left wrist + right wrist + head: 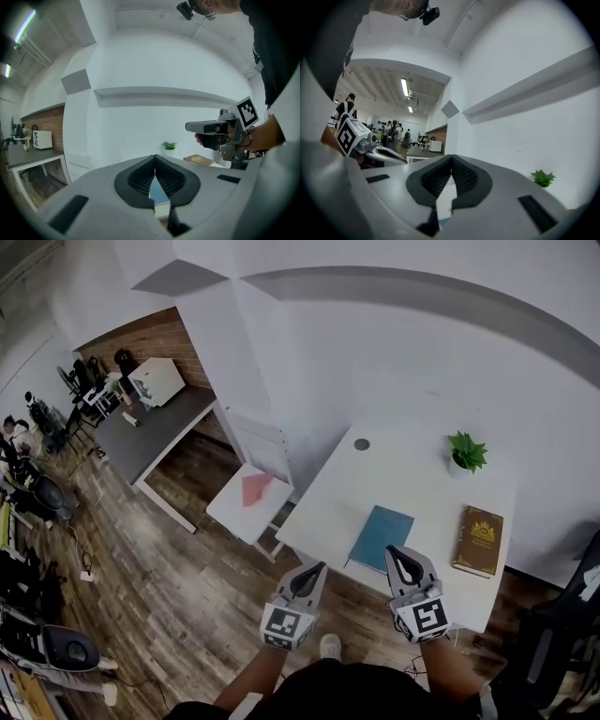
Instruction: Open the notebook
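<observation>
On white table [403, 465], blue notebook [382, 538] closed, plant [466, 450] in pot [457, 466], left gripper [318, 566], right gripper [394, 552], jaws together, empty.

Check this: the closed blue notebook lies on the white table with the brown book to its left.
Wrong on one point: the head view shows the brown book to the right of the blue notebook, not its left. The notebook is closed and lies on the white table.

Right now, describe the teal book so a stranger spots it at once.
Start at the white table by the wall. The teal book lies flat near its front edge. Its right-hand neighbour is a brown book with a gold emblem; this cover is plain.
</observation>
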Demonstrator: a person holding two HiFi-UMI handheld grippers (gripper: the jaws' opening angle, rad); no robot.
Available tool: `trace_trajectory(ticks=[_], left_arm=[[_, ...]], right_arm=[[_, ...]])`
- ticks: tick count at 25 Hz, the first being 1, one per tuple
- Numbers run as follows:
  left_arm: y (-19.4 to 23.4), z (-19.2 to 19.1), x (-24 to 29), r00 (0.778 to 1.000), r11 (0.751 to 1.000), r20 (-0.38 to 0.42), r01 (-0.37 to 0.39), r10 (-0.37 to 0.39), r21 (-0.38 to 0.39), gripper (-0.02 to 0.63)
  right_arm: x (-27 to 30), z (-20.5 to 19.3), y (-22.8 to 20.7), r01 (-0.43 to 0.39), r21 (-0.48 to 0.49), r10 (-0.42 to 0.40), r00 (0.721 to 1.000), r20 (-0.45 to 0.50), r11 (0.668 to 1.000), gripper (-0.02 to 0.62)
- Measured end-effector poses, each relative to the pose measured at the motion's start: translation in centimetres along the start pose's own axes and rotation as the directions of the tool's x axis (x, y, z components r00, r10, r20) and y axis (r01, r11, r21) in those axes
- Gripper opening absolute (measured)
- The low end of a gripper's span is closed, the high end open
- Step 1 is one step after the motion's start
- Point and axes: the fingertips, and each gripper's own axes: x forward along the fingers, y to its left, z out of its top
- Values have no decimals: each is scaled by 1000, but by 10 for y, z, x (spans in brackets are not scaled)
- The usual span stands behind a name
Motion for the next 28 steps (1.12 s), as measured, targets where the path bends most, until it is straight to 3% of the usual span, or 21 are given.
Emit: trace_trajectory(ticks=[7, 18, 22, 28], left_arm=[[16, -13, 41, 989, 990, -20, 144, -144, -8, 5], [-7, -27, 88, 934, 934, -35, 355, -355, 23, 5], [-28, -38, 105, 916, 914, -76, 399, -394, 67, 5], [-60, -55, 118, 889, 867, -131, 457, -439, 199, 7]], right_arm=[[19, -17, -15, 123, -23, -124, 991, -45, 992, 2], [11, -40, -49, 259, -27, -261, 957, -128, 965, 2], [7, -52, -59, 267, -7, -265, 952, -154, 964, 2], [-4, -68, -77, 274, 22, -265, 946, -186, 961, 2]])
